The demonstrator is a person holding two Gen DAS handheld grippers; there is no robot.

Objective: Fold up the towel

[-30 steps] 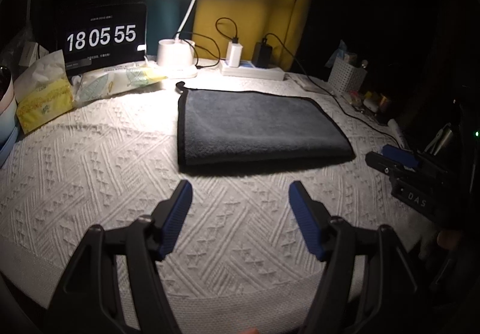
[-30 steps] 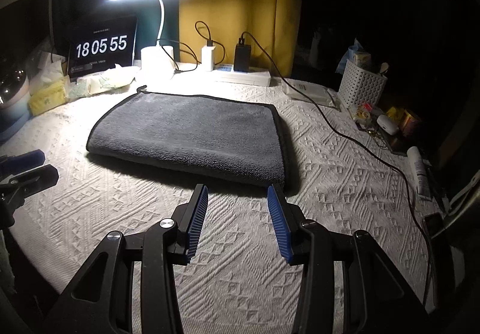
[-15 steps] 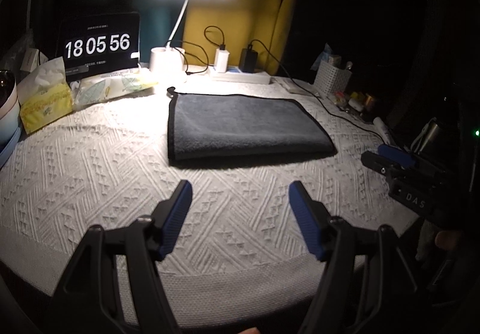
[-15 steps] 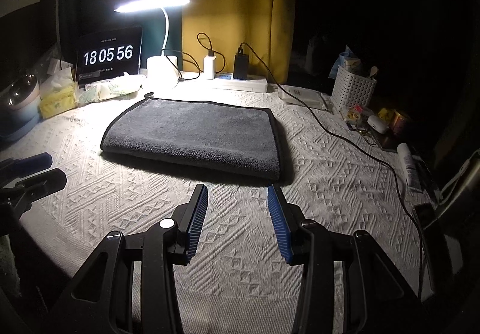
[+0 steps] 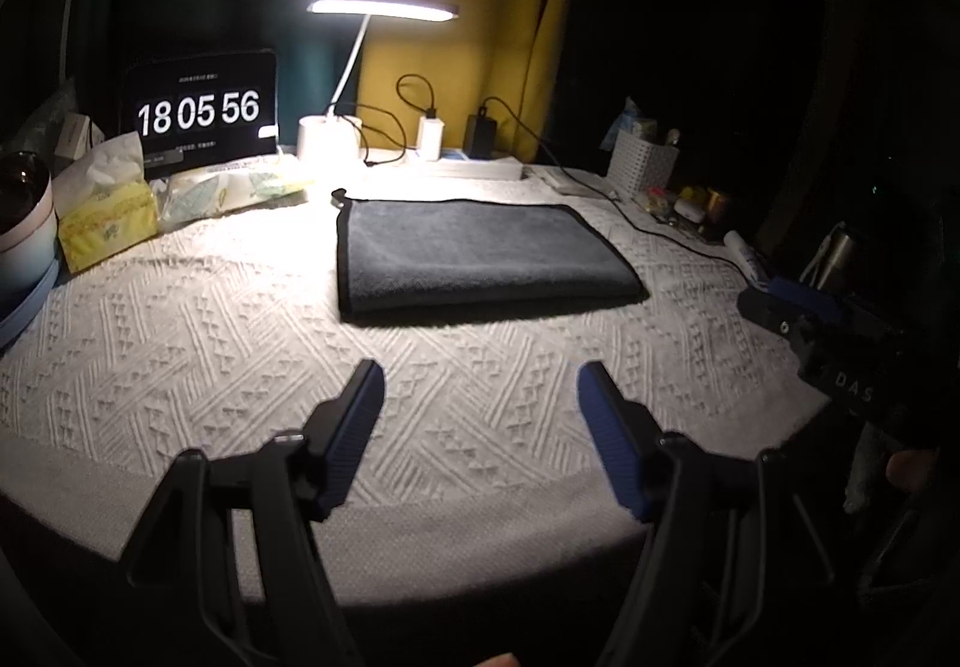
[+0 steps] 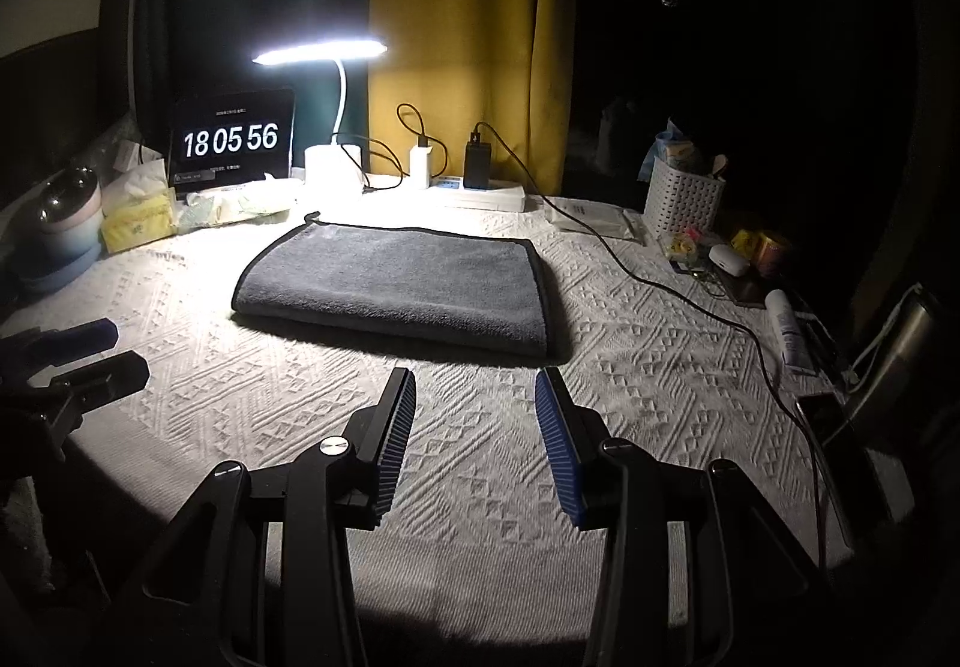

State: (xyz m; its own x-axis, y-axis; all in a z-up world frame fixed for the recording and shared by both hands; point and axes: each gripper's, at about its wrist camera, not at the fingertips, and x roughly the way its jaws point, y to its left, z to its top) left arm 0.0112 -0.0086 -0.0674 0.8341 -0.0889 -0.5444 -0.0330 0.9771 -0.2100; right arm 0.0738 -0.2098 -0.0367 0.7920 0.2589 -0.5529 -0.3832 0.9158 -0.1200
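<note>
The towel [image 5: 480,256] [image 6: 396,286] is dark grey with a black bound edge. It lies flat on the white textured cloth [image 5: 240,343], already folded into a neat rectangle in more than one layer. It sits just in front of the lamp [image 5: 330,139]. A small black loop sticks out at the corner nearest the lamp.

The clock screen [image 5: 201,110] reads "18 05 56"; the right gripper [image 5: 840,343] body seems to bear "DAS"
</note>
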